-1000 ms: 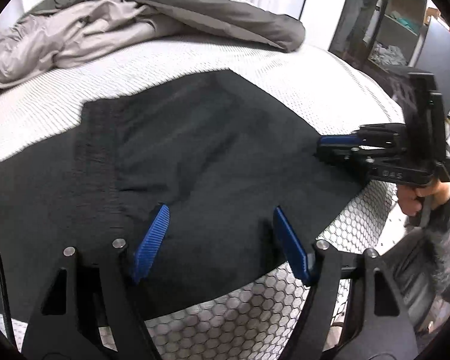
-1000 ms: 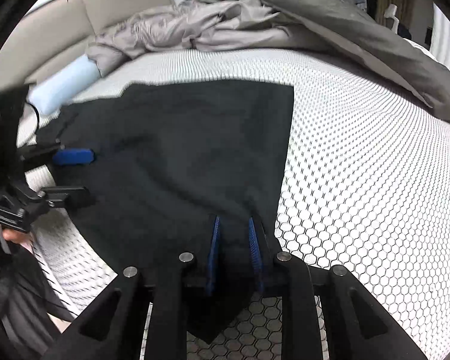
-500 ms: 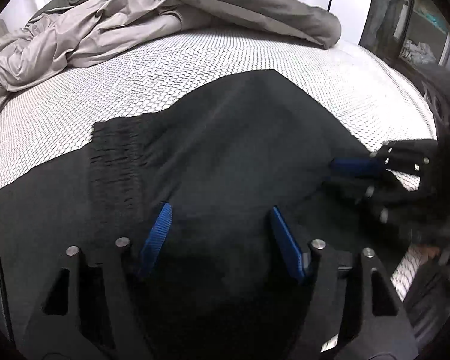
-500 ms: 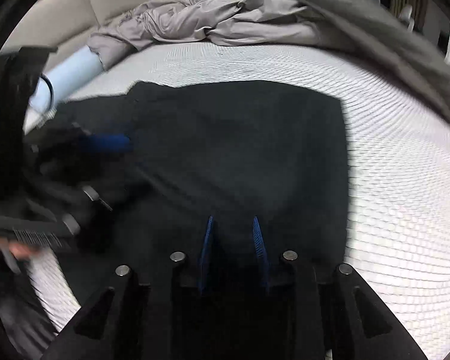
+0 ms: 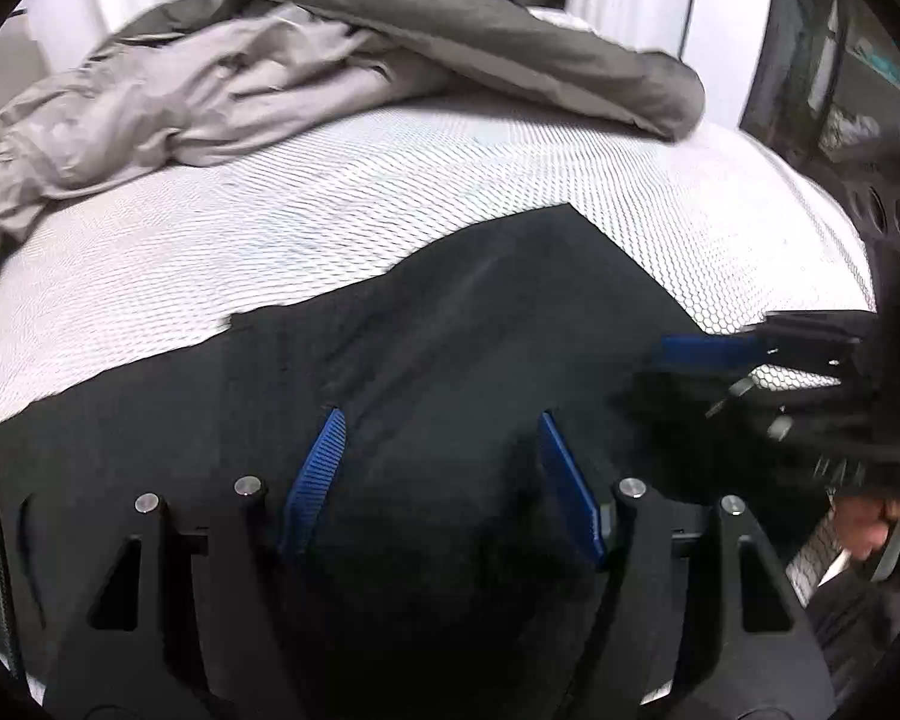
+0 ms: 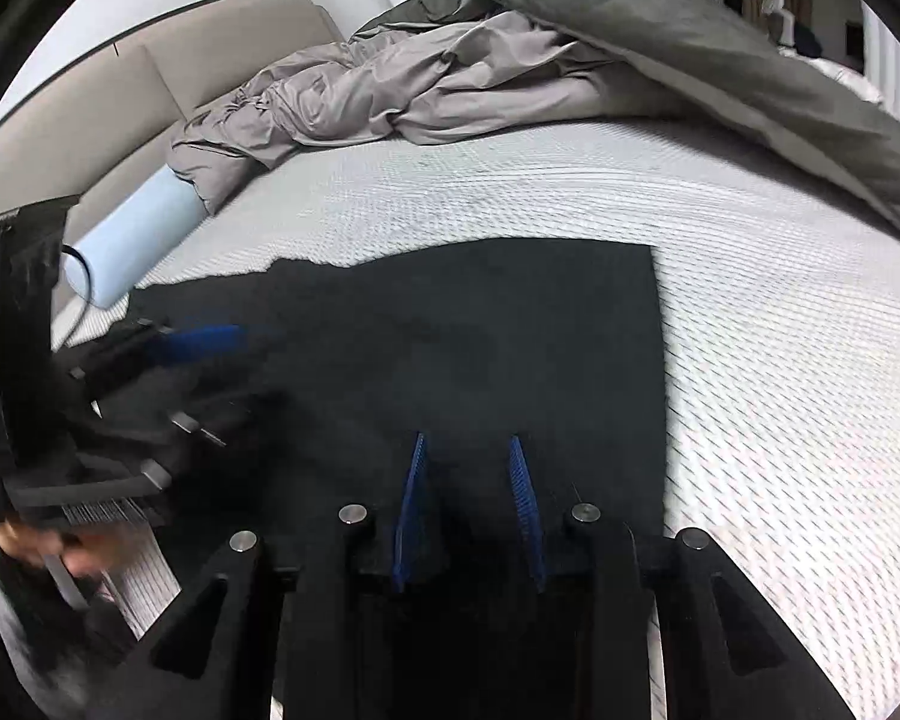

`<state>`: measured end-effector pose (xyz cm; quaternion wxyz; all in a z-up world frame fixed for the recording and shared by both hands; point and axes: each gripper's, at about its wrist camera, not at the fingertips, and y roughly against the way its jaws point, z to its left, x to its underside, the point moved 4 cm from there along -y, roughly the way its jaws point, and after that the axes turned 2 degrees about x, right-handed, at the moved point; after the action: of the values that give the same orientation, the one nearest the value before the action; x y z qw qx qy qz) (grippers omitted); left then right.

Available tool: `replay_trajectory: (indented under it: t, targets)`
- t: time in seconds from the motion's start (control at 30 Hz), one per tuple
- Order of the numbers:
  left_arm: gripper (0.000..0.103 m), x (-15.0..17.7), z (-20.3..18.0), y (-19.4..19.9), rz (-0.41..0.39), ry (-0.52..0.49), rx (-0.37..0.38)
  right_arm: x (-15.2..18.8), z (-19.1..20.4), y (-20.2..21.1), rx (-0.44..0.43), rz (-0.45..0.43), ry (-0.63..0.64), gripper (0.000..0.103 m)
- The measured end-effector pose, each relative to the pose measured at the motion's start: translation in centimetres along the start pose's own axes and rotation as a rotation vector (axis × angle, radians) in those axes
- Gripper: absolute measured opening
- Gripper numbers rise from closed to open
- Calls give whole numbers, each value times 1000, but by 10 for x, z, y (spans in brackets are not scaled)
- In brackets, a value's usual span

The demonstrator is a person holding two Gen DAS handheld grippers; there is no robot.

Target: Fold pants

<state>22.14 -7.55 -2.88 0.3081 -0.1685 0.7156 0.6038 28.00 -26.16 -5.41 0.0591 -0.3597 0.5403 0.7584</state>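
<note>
The black pants point(image 5: 480, 324) lie spread on the white honeycomb mattress point(image 5: 270, 204), and show in the right wrist view point(image 6: 480, 330) too. My left gripper point(image 5: 441, 432) hovers low over the near part of the cloth, its blue pads wide apart and nothing between them. My right gripper point(image 6: 468, 456) has its pads close together with a fold of black cloth between them. It also shows at the right of the left wrist view point(image 5: 708, 360), blurred. The left gripper appears at the left of the right wrist view point(image 6: 210, 342).
A crumpled grey duvet point(image 5: 240, 66) lies across the far side of the bed, also in the right wrist view point(image 6: 510, 78). A pale blue bolster point(image 6: 132, 240) lies by the beige headboard point(image 6: 150, 96). Dark shelving point(image 5: 840, 60) stands beyond the bed's right edge.
Both grippers have moved forward over the bed. The pants' near edge has been carried inward, so black cloth now covers the mattress edge that was showing. The right gripper's grip is unchanged.
</note>
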Motion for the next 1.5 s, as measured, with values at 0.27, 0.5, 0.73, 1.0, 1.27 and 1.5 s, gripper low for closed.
replay_trajectory:
  t: [0.27,0.5,0.73,1.0,1.27,1.5]
  targets:
    - [55,11,15,-24,59,-23,11,7,-14,-33,274,85,215,31]
    - [55,15,24,9,13,12,-16,3,-56,4,270,-10,40,36]
    - [55,-14,31,-25,27,70,-54,-22,-26,-27,69,-7,-9,38]
    - [55,-4,42,-31,34,70,-81,-11,-41,-46,369,53,112,38]
    - [55,-5,39,-23,23,39,-155,-12,-49,-27,312,4,12,42]
    - [55,-19,35,-10,-34,13,-238,-35,-34,-28,200,-68,40,42]
